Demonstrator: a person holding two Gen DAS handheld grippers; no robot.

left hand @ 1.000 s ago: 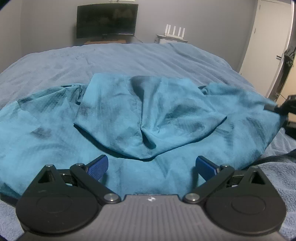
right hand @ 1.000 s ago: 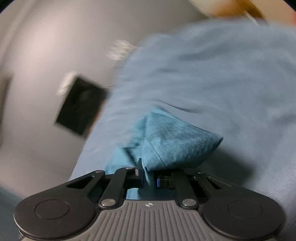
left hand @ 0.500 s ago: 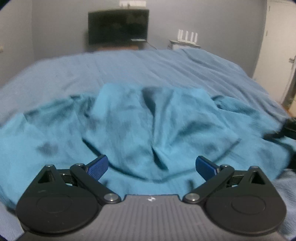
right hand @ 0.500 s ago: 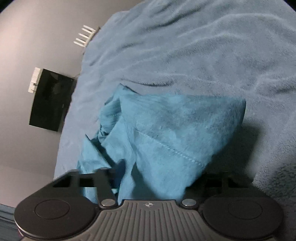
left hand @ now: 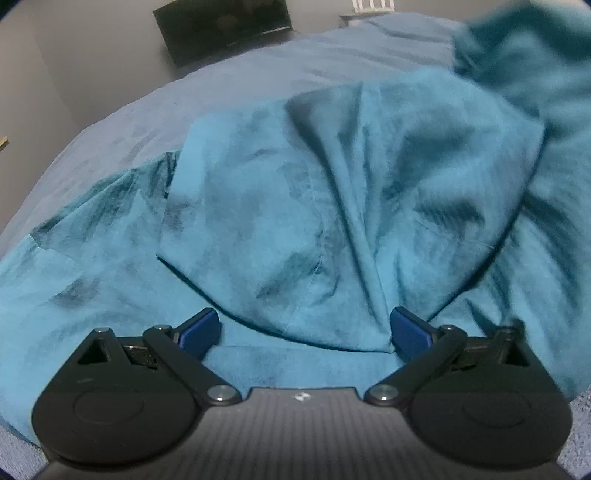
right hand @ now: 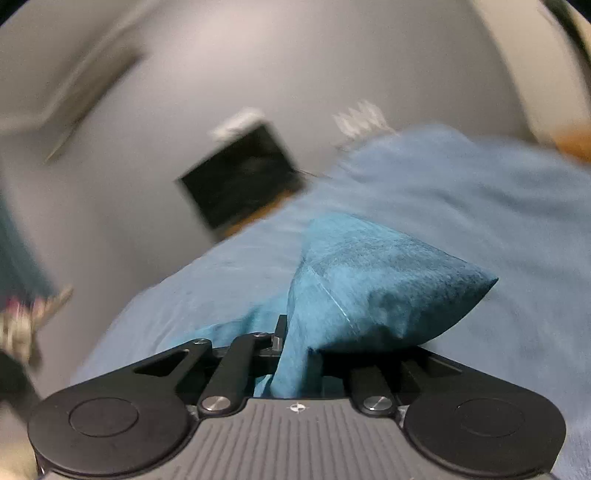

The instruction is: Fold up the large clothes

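A large teal garment [left hand: 295,206] lies crumpled on the blue bed cover [left hand: 221,85], one flap folded over its middle. My left gripper [left hand: 304,332] is open and empty, low over the garment's near edge, blue pads [left hand: 199,326] on either side of the flap's tip. My right gripper [right hand: 295,354] is shut on a corner of the same teal garment [right hand: 369,291] and holds it lifted above the bed. That raised part shows blurred at the top right of the left wrist view [left hand: 535,51].
A dark monitor [left hand: 221,26] stands against the grey wall behind the bed, with a white router [left hand: 373,5] to its right. The blue bed cover [right hand: 480,206] spreads beyond the garment on all sides.
My right gripper has shut on the garment corner again and lifted it up, swinging the view toward the wall. My left gripper has moved closer to the folded flap and tilted.
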